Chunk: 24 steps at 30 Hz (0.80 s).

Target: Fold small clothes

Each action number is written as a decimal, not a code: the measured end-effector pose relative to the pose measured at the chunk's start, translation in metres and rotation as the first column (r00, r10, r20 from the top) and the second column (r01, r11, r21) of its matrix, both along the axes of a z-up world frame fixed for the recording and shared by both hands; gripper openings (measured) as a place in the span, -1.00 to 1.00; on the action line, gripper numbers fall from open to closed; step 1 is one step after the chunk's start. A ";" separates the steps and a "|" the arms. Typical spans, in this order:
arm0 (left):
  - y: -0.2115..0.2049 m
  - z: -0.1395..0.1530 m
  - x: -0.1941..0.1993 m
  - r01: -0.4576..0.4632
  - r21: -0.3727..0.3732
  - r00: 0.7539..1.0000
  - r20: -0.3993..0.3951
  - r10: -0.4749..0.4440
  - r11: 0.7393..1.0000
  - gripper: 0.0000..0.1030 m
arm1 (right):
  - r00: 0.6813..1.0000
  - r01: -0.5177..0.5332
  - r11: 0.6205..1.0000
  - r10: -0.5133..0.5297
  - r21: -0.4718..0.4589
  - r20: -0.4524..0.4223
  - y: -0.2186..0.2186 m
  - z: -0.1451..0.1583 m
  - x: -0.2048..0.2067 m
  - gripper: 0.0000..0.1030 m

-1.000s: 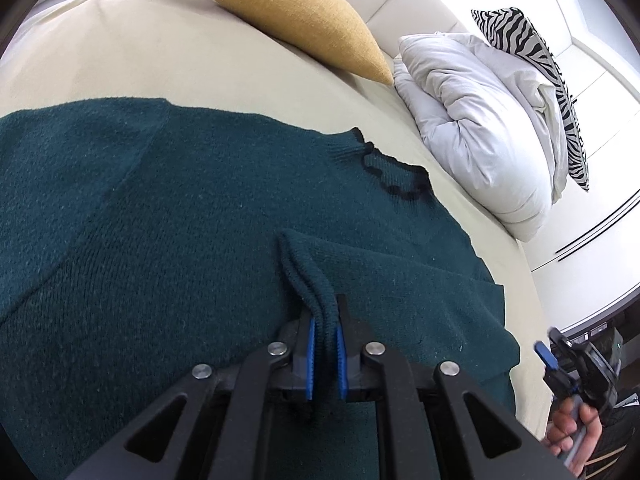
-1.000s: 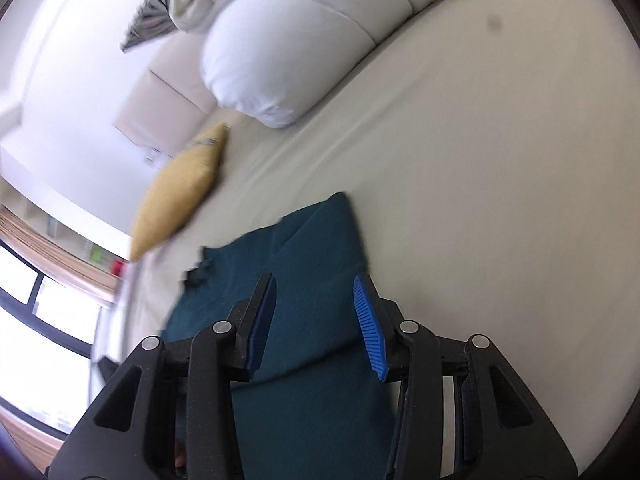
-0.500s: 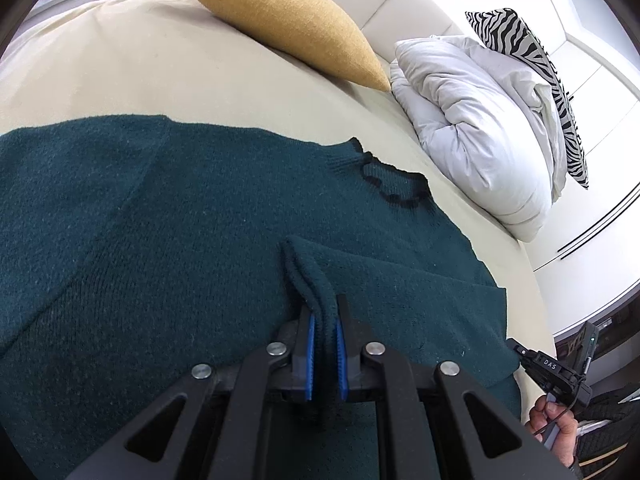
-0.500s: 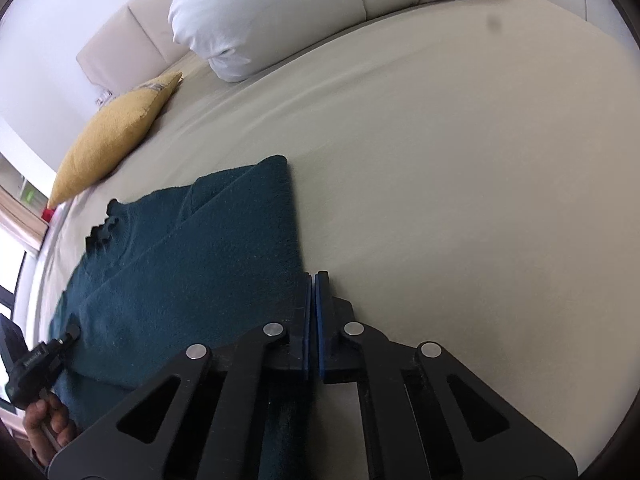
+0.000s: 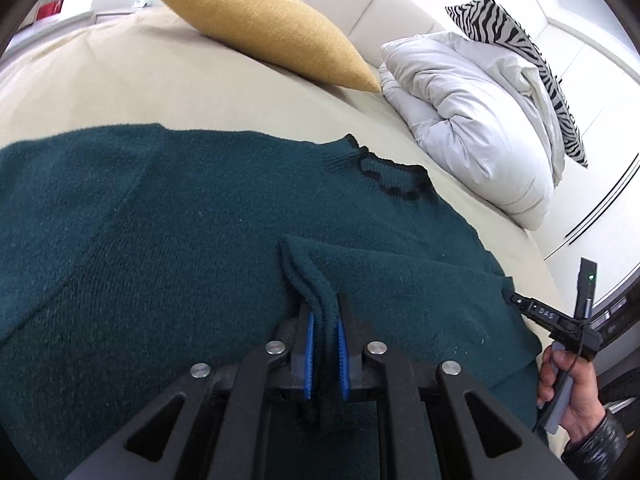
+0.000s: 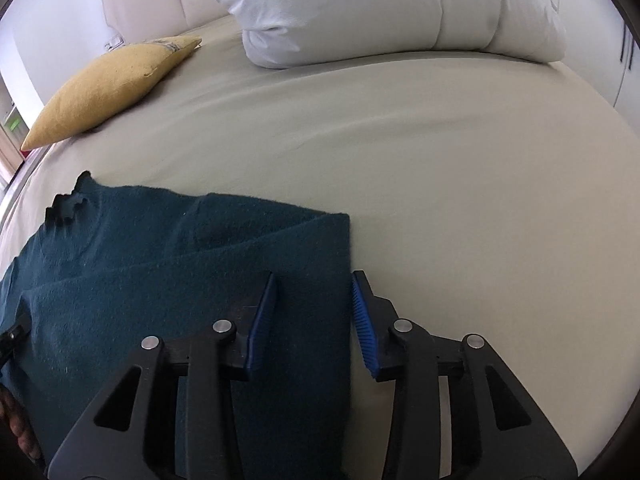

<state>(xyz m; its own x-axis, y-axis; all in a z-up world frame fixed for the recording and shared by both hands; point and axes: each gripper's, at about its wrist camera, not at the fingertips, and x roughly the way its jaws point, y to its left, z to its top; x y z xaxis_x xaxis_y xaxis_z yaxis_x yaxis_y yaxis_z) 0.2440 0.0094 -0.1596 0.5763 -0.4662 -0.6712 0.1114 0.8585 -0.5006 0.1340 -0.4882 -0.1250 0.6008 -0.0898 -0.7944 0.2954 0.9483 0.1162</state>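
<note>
A dark teal knitted sweater with a black scalloped collar lies flat on the beige bed. My left gripper is shut on the cuff of a sleeve that is folded over the sweater's body. My right gripper is open, its jaws on either side of the sweater's folded right edge, low over the fabric. The right gripper also shows in the left wrist view, at the sweater's right edge.
A mustard cushion and a white duvet with a zebra-print pillow lie at the head of the bed. Bare beige sheet stretches to the right of the sweater.
My right gripper went from open to shut at the sweater's right edge, and has now opened again over that edge. My left gripper keeps hold of the sleeve cuff, hardly moved.
</note>
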 end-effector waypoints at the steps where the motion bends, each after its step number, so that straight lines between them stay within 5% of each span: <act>1: 0.006 -0.002 0.004 -0.004 -0.045 1.000 -0.019 0.003 0.999 -0.73 | 1.000 0.008 1.000 -0.008 0.005 0.006 -0.002 0.000 0.001 -0.33; 5: 0.016 0.004 0.002 0.009 -0.084 0.999 -0.050 -0.013 0.996 -0.70 | 0.998 0.059 0.998 -0.058 -0.037 0.012 0.001 0.016 -0.009 -0.27; 9: 0.053 0.037 -0.036 -0.088 -0.079 0.996 -0.008 0.088 0.993 0.27 | 0.983 0.129 0.989 -0.137 0.071 0.125 0.002 0.044 -0.061 -0.19; 15: 0.166 0.064 -0.118 -0.292 -0.154 0.955 0.003 0.296 0.944 0.33 | 0.986 -0.021 0.989 -0.003 0.145 0.164 0.060 0.058 -0.128 -0.19; 17: 0.215 0.059 -0.143 -0.399 -0.201 0.916 -0.032 0.401 0.895 0.34 | 0.983 -0.055 0.979 0.018 0.199 0.185 0.078 0.060 -0.152 -0.19; 20: 0.288 0.040 -0.178 -0.574 -0.280 0.817 -0.135 0.561 0.769 0.44 | 0.977 -0.115 0.947 0.054 0.299 0.206 0.110 0.058 -0.180 -0.19; 22: 0.330 0.024 -0.202 -0.656 -0.361 0.749 -0.202 0.631 0.663 0.50 | 0.976 -0.133 0.932 0.065 0.336 0.208 0.140 0.054 -0.195 -0.19; 24: 0.348 0.015 -0.219 -0.696 -0.381 0.708 -0.225 0.669 0.608 0.52 | 0.977 -0.147 0.922 0.079 0.359 0.199 0.159 0.049 -0.203 -0.19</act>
<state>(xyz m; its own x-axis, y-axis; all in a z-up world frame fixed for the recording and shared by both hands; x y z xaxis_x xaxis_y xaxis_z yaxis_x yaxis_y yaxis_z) 0.0252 0.3577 -0.1442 0.8119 -0.1843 -0.5539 -0.4595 0.3832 -0.8012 -0.0692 -0.3291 -0.0756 0.7236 0.2663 -0.6367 0.1306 0.8531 0.5052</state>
